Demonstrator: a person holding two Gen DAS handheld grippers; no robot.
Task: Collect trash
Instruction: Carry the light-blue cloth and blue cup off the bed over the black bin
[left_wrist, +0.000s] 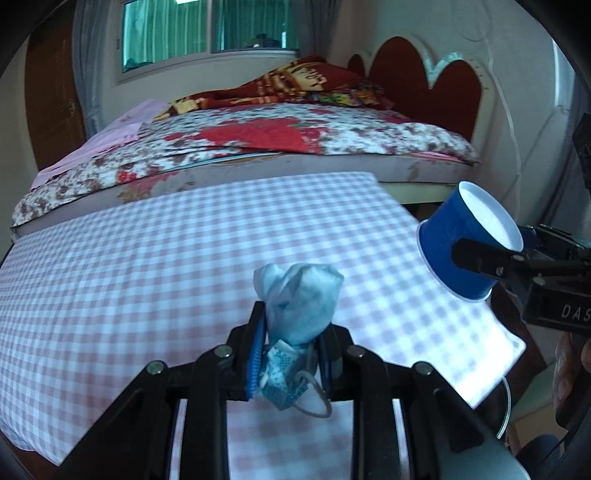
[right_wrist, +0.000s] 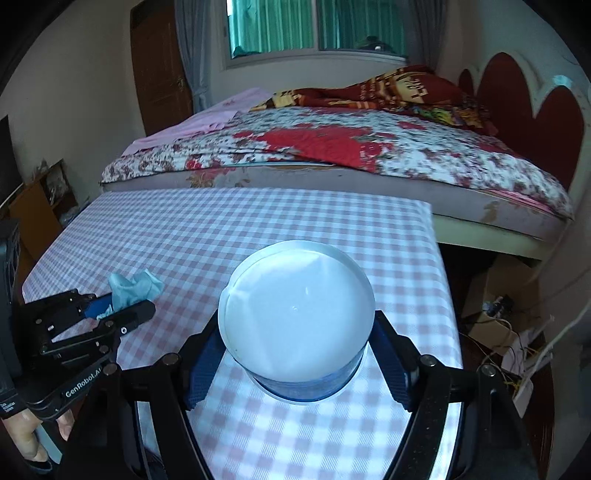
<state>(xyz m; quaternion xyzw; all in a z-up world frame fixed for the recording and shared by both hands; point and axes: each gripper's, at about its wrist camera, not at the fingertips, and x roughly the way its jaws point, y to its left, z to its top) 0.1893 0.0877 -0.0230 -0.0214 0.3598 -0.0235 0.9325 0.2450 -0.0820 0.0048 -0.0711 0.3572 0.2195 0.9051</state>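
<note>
Left hand-held gripper (left_wrist: 288, 354) is clamped on a crumpled blue face mask (left_wrist: 299, 302), raised above the checked table (left_wrist: 147, 258); right hand-held gripper (right_wrist: 295, 354) grips a blue paper cup (right_wrist: 295, 317) across its sides, mouth toward the camera. Advice: keep both grips firm and the cup level while carrying; no bin is visible.

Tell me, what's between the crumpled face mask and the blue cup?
Only bare checkered tablecloth separates the face mask from the blue cup, seen from the left wrist.
</note>
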